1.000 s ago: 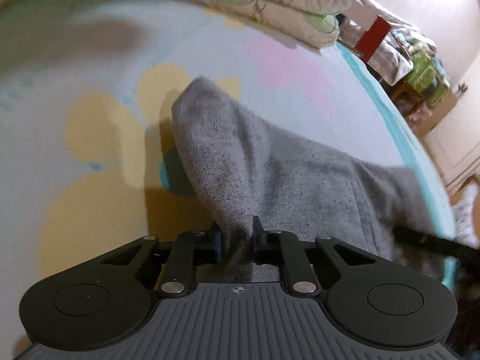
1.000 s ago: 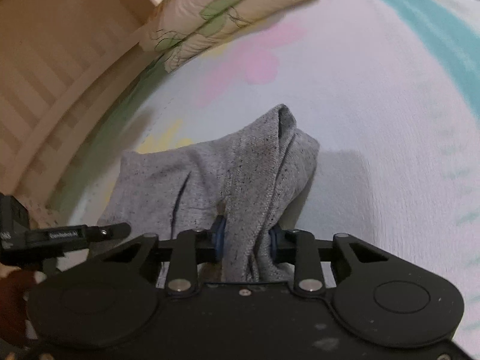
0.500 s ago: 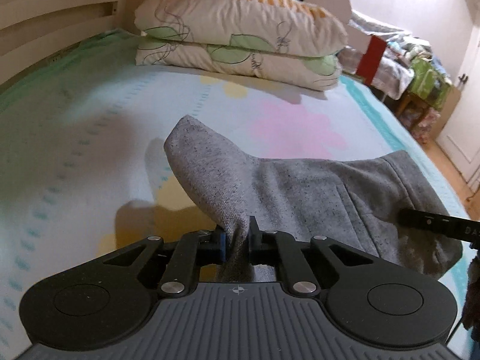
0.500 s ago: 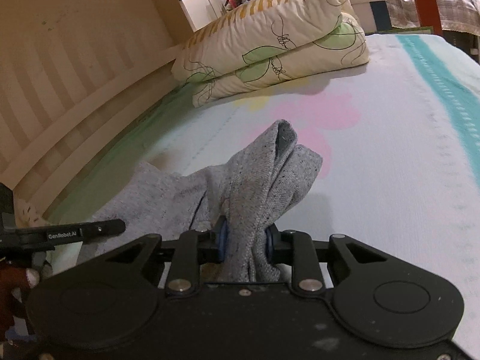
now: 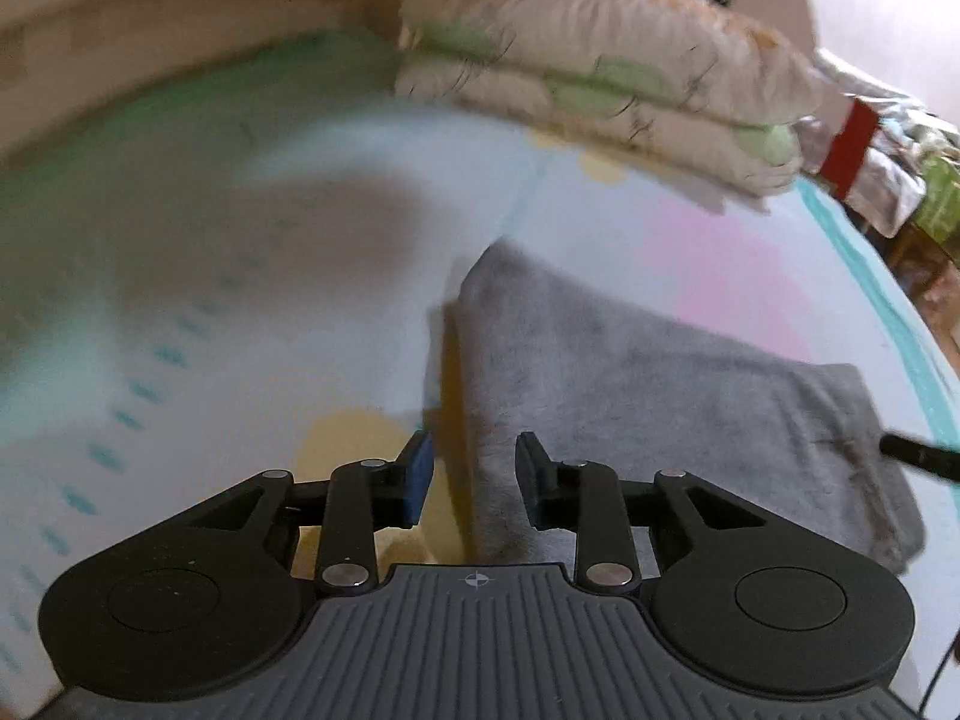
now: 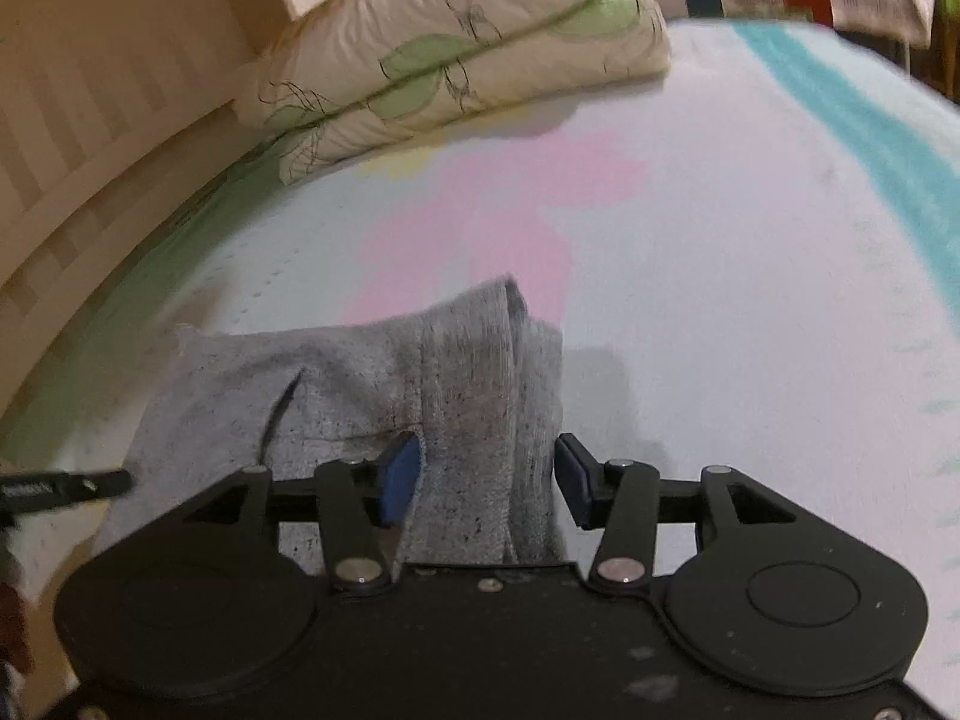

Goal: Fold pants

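The grey speckled pants (image 5: 630, 372) lie on the bed as a folded band, seen also in the right wrist view (image 6: 384, 384). My left gripper (image 5: 474, 468) is open, its jaws apart, with the pants' left end lying loose between them. My right gripper (image 6: 486, 474) is open too, with the bunched right end of the pants resting between its blue-padded fingers (image 6: 399, 480). The tip of the right gripper (image 5: 918, 456) shows at the right edge of the left wrist view. The left gripper's tip (image 6: 66, 486) shows at the left of the right wrist view.
The bed sheet (image 6: 720, 252) is pale with pink, yellow and teal patches. A folded leaf-print quilt (image 5: 600, 84) lies at the head of the bed, also in the right wrist view (image 6: 456, 54). A slatted wooden bed rail (image 6: 90, 120) runs along the left. Cluttered furniture (image 5: 900, 138) stands beyond the right side.
Both grippers have opened and let go of the pants' ends. The pants have dropped from a raised peak to lie flatter on the bed. Both views tilted downward.
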Demonstrator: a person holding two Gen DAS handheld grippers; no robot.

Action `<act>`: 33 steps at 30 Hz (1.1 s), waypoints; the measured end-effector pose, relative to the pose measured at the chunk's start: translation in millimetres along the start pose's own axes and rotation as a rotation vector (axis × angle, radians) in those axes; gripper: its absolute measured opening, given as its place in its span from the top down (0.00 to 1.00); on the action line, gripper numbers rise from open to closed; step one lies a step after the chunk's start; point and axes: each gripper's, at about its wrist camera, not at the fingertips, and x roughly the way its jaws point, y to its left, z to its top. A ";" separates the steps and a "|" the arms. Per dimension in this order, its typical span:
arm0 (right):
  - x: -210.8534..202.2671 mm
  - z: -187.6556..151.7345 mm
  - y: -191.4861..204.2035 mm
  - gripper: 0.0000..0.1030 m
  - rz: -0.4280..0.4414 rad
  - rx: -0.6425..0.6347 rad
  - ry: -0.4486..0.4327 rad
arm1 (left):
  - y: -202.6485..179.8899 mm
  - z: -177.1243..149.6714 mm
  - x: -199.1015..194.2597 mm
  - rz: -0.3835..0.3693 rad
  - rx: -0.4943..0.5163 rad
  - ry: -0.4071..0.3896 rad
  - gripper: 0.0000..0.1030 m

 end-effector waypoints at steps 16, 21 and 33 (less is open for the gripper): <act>-37.8 -72.9 39.5 0.97 -0.012 -0.264 0.062 | -42.7 -64.6 -24.4 -0.024 0.166 0.048 0.71; -61.5 -68.2 45.9 0.82 -0.016 -0.235 0.025 | -38.9 -56.2 -31.9 -0.015 0.074 0.063 0.71; -134.8 -80.3 92.8 0.40 -0.078 -0.218 -0.052 | -78.2 -57.7 -80.9 0.087 0.043 0.044 0.71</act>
